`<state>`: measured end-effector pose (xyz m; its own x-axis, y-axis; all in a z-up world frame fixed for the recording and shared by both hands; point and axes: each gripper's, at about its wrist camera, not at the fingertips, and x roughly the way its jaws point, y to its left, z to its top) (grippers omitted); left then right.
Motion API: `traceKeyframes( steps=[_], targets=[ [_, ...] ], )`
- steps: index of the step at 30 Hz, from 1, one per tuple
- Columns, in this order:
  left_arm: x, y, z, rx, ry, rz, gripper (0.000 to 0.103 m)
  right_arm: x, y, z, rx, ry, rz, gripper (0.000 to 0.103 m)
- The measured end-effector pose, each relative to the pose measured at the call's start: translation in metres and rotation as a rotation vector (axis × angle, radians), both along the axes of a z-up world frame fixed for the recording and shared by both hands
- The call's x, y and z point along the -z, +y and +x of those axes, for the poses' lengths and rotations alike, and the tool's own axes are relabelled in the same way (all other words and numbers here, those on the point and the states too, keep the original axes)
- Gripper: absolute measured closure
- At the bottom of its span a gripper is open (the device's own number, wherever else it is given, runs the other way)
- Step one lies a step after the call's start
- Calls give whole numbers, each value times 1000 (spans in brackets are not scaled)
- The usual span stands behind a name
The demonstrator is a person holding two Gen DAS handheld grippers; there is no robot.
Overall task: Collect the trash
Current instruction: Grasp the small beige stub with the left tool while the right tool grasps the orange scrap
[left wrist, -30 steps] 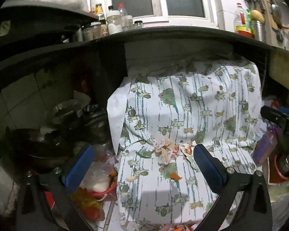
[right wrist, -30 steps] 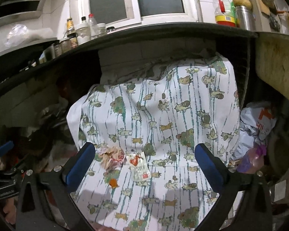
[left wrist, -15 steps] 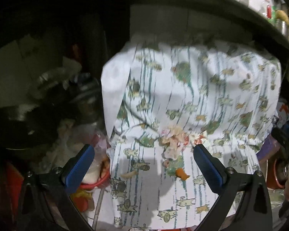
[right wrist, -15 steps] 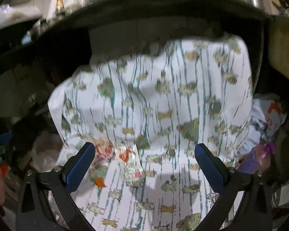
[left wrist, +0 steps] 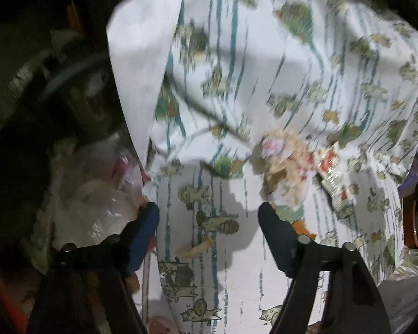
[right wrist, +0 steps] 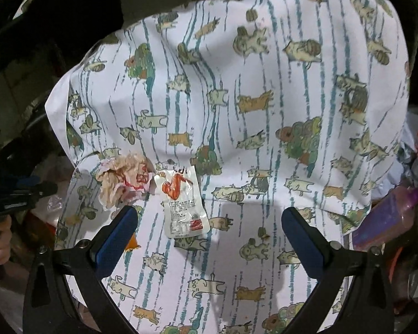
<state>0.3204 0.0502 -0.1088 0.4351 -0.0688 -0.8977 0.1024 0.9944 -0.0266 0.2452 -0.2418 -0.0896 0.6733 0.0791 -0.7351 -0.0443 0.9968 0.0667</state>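
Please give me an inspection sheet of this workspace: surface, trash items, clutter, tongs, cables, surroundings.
Surface: cat-print cloth, creased, draped over a raised shape.
Job's things: crumpled tissue touching a flat sauce packet; small orange scrap; pale scrap.
Clutter: clear plastic bags beside the cloth; purple packet on the other side.
Tongs: left tongs closing, nothing between them; right tongs open, empty.
Cables: nothing seen.
Surroundings: dark, blurred; contents unclear.
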Motion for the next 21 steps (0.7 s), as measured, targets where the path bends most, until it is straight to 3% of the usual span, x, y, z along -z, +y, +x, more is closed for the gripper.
traceKeyframes(
  steps=[4,7,14,17,21],
  targets=[
    [42,13,10,-39,158,-68,35,8,6,7,-33,31,-24,1],
    [68,19,13,-63,234,-93,37,10,7,10,-46,47,-17,1],
    [89,21,11,-67,293,-117,37,11,2,12,-39,68,18,1],
    [93,9,5,2,351,-182,39,13,0,13,-32,76,18,1],
    [88,-8,-5,58,336,-123,44,15,-3,13,-23,96,43,1]
  ],
)
